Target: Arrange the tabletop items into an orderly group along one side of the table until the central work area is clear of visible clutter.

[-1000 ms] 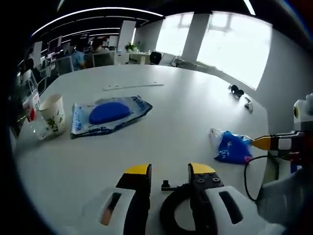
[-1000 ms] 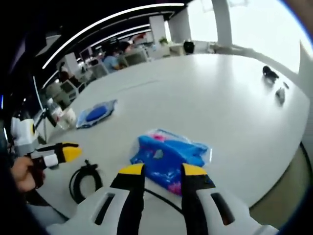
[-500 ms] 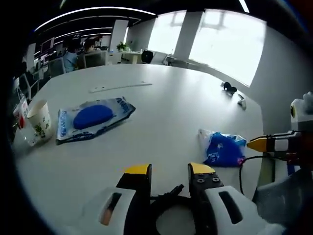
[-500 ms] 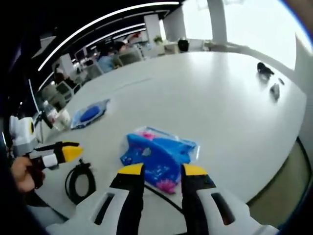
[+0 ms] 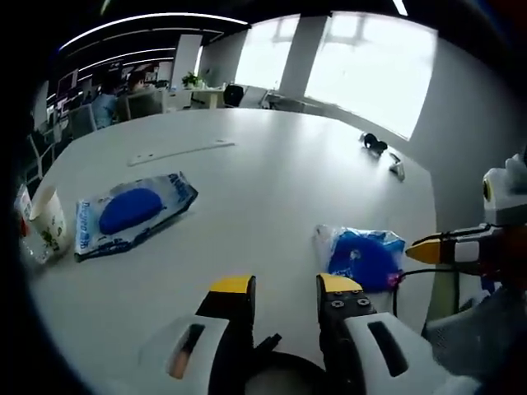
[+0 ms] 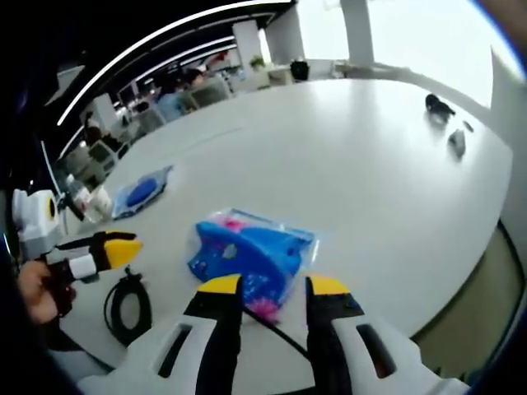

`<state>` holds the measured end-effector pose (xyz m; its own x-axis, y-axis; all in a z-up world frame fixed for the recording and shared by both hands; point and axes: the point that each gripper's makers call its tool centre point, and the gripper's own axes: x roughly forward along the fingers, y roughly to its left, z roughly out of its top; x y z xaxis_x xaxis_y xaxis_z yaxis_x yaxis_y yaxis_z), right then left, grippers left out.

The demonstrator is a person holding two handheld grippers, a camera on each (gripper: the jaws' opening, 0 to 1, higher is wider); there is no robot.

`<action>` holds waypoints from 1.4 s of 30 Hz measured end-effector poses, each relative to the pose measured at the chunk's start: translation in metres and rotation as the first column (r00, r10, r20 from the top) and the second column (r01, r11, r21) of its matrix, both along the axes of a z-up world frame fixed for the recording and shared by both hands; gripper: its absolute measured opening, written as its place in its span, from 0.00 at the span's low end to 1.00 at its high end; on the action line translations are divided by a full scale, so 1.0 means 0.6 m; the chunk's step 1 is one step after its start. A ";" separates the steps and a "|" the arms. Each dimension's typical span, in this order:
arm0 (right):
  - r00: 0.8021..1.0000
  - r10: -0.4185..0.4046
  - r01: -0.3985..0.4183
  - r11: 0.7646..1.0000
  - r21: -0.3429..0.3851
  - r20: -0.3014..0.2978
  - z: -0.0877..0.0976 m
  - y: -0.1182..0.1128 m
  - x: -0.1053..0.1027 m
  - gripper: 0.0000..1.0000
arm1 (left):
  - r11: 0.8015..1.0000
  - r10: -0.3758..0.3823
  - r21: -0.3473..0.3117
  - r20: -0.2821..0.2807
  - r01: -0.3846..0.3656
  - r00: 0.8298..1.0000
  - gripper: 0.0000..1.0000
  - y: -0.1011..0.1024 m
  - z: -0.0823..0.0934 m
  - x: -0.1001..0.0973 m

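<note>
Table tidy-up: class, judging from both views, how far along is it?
Done: nothing looks grouped yet. The blue packet, flat blue pouch, paper cup, coiled black cable and small dark items lie spread over the white table. In hand: nothing; the right gripper is open just before the packet, the left gripper open above the cable. Left: gather everything along one side.

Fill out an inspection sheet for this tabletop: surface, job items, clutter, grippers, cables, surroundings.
Surface: white table, bare across the middle.
Job's things: blue bag just ahead of the right gripper; blue pouch flat towards the far left; paper cup beside it at the edge.
Clutter: small dark object and a grey one near the far edge; white strip lying flat.
Grippers: left gripper open, fingers empty, over the cable; right gripper open, empty.
Cables: black coiled cable near the table's front edge.
Surroundings: open office, bright windows, desks and people behind.
</note>
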<state>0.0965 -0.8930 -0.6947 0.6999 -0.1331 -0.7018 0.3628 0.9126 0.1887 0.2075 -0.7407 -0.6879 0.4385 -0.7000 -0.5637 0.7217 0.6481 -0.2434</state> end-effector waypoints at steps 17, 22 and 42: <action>0.998 -0.056 0.057 0.998 0.041 -0.013 -0.020 -0.017 -0.004 0.27 | 0.996 -0.095 0.004 0.010 0.095 0.995 0.28 -0.080 0.003 -0.011; 0.998 -0.064 0.065 0.996 0.059 -0.020 -0.029 -0.018 -0.003 0.27 | 0.991 -0.133 0.009 0.007 0.133 0.991 0.28 -0.106 -0.001 -0.019; 0.995 -0.095 0.098 0.989 0.106 -0.037 -0.057 -0.020 0.006 0.26 | 0.984 -0.177 0.030 -0.025 0.178 0.984 0.26 -0.146 -0.031 -0.017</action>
